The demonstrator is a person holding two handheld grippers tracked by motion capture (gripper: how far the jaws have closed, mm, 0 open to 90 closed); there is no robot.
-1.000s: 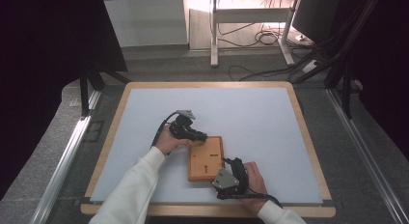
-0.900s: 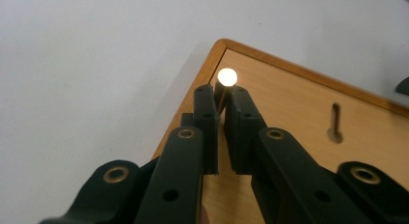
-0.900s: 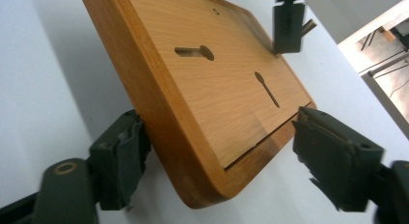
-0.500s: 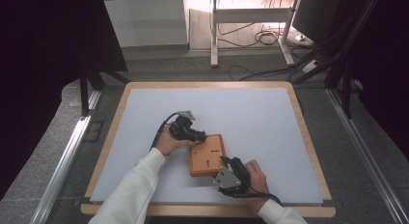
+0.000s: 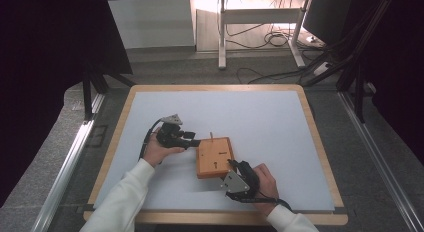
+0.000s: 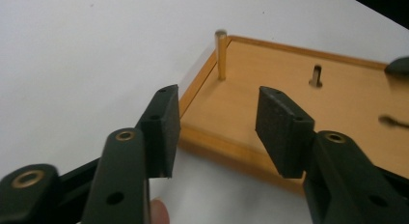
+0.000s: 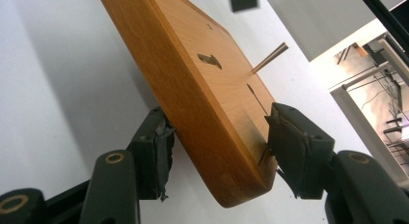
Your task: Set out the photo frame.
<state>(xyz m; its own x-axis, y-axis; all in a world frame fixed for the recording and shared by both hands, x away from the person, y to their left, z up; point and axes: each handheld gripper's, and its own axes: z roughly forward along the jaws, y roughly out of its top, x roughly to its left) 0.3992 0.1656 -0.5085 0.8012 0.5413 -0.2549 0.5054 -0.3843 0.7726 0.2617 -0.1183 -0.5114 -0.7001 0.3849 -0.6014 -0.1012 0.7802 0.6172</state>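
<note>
Board: I am looking at a flat square orange-brown wooden board (image 5: 215,157) lying near the front middle of the white table top with the pale wooden rim (image 5: 260,117).
Peg: a thin brass-coloured peg (image 6: 221,55) is standing upright at one corner of the board, just inside its raised edge.
Slot: a small keyhole-shaped cutout (image 6: 316,75) is showing in the board's face; I cannot see how deep it goes or whether anything is sitting in it.
Left gripper: the black hand-held left gripper (image 5: 192,139) is hovering just beside the board's left edge; its jaws have just been opening and are standing apart with nothing between them, the board's edge lying just beyond the pads.
Right gripper: the black right gripper (image 7: 219,142) is at the board's near right corner; its jaws have just been closing, one on each face of the board, which is sitting between them. I am seeing the right pad touching the top face, but the left pad's contact with the underside is hard to make out.
Hidden: the board's underside is out of my sight, and the far edge of the board is cut off in the right gripper view.
Blurred: a dark square at the top of the right gripper view is too blurred for me to name.
</note>
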